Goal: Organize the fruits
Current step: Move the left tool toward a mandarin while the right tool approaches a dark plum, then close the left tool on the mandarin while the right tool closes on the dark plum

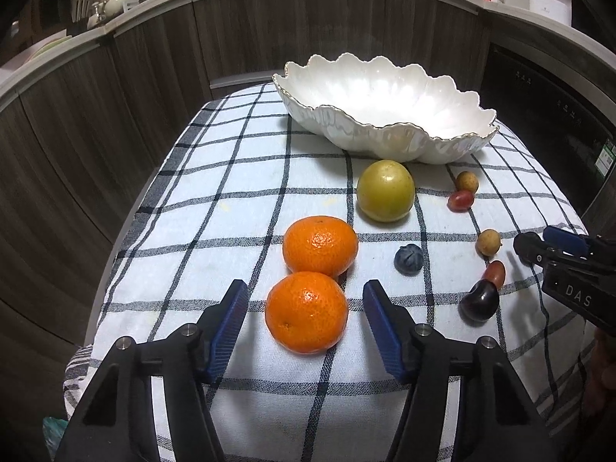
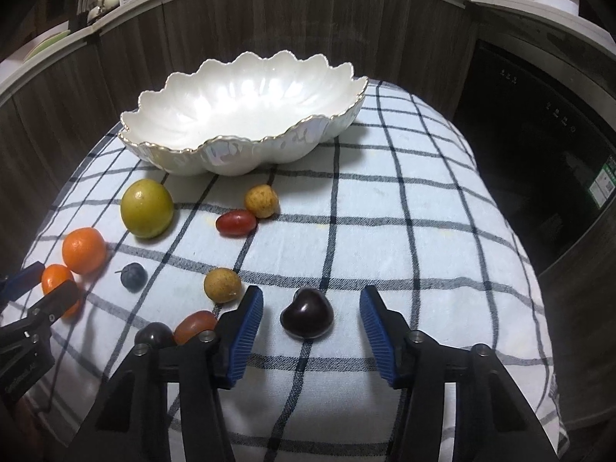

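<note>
Left gripper (image 1: 306,319) is sitting apart around the near orange (image 1: 307,312), not touching; right gripper (image 2: 311,317) is straddling the dark cherry (image 2: 306,317), pads clear.

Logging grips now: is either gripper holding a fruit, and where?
Neither. The left gripper brackets an orange, the right gripper a dark cherry; pads touch nothing.

A checked cloth (image 2: 404,231) covers the bench; on it sit a white scalloped bowl (image 2: 246,115) and loose fruits (image 1: 385,190).

Both wrist views close, angled down; share bowl (image 1: 385,115), checked cloth (image 2: 385,231).
</note>
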`<control>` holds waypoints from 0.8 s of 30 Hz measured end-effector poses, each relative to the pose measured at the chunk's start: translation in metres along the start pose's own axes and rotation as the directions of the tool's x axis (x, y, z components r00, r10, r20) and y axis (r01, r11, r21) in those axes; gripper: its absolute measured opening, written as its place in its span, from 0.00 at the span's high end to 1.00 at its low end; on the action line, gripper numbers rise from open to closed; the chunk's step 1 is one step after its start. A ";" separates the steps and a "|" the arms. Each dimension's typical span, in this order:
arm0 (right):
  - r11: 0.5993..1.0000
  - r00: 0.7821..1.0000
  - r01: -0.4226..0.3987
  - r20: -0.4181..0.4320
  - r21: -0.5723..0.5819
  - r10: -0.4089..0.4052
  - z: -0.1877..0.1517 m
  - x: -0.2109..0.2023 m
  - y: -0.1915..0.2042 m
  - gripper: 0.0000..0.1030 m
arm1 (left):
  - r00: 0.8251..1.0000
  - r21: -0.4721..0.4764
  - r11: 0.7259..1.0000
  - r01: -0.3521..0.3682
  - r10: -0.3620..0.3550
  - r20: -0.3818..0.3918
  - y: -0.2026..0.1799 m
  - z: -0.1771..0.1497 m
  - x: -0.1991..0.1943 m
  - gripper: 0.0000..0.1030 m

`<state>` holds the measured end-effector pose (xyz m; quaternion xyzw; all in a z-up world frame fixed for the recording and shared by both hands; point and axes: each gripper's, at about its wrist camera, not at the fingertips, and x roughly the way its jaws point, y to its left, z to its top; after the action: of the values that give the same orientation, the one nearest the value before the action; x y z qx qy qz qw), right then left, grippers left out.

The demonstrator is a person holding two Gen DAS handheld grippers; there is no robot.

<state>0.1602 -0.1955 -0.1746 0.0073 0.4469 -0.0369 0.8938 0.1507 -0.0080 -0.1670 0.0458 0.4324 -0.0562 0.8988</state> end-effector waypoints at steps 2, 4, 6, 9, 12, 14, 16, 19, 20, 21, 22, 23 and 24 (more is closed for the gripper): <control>1.000 1.000 -0.005 -0.007 0.001 0.005 0.000 0.002 0.000 0.52 | 1.000 -0.001 1.000 0.001 -0.001 -0.002 0.000 0.000 0.001 0.41; 1.000 1.000 -0.006 -0.011 0.000 0.006 -0.001 0.003 0.001 0.53 | 1.000 -0.004 1.000 0.006 -0.006 -0.008 0.000 -0.001 0.002 0.45; 1.000 1.000 -0.008 -0.017 -0.003 0.008 -0.001 0.004 0.001 0.56 | 1.000 -0.005 1.000 0.010 -0.010 -0.013 0.000 -0.001 0.004 0.48; 1.000 1.000 -0.009 -0.023 -0.006 0.008 -0.001 0.006 0.002 0.60 | 1.000 -0.004 1.000 0.015 -0.015 -0.023 0.000 -0.002 0.006 0.52; 1.000 0.999 -0.007 -0.035 -0.007 0.007 -0.002 0.010 0.002 0.64 | 0.999 -0.006 1.000 0.014 -0.014 -0.030 0.001 -0.003 0.008 0.55; 1.000 0.999 -0.009 -0.040 -0.005 0.009 -0.003 0.011 0.001 0.66 | 0.999 -0.009 1.000 0.012 -0.012 -0.032 0.001 -0.003 0.009 0.57; 1.000 0.999 -0.009 -0.036 -0.009 0.008 -0.003 0.011 0.001 0.68 | 0.999 -0.012 1.000 0.015 -0.016 -0.031 0.002 -0.004 0.009 0.58; 1.000 0.999 -0.012 -0.033 -0.017 0.011 -0.004 0.010 0.003 0.71 | 0.999 -0.011 1.000 0.015 -0.015 -0.031 0.003 -0.004 0.009 0.58; 1.000 0.999 -0.014 -0.033 -0.015 0.013 -0.004 0.010 0.002 0.71 | 0.999 -0.011 1.000 0.014 -0.014 -0.030 0.003 -0.004 0.008 0.59; 1.000 0.999 -0.014 -0.032 -0.015 0.013 -0.003 0.010 0.002 0.71 | 0.999 -0.013 1.000 0.016 -0.017 -0.029 0.003 -0.004 0.008 0.59; 1.000 0.999 -0.014 -0.031 -0.015 0.013 -0.003 0.010 0.002 0.71 | 0.999 -0.014 1.000 0.021 -0.021 -0.026 0.003 -0.004 0.008 0.59; 1.000 1.000 -0.014 -0.028 -0.016 0.013 -0.003 0.009 0.002 0.71 | 0.999 -0.013 1.000 0.023 -0.024 -0.024 0.003 -0.004 0.007 0.60; 1.000 1.000 -0.013 -0.026 -0.017 0.013 -0.002 0.008 0.002 0.71 | 1.000 -0.012 1.000 0.024 -0.024 -0.020 0.003 -0.003 0.006 0.60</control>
<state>0.1633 -0.1937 -0.1826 0.0032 0.4584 -0.0272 0.8883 0.1521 -0.0049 -0.1734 0.0357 0.4423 -0.0640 0.8939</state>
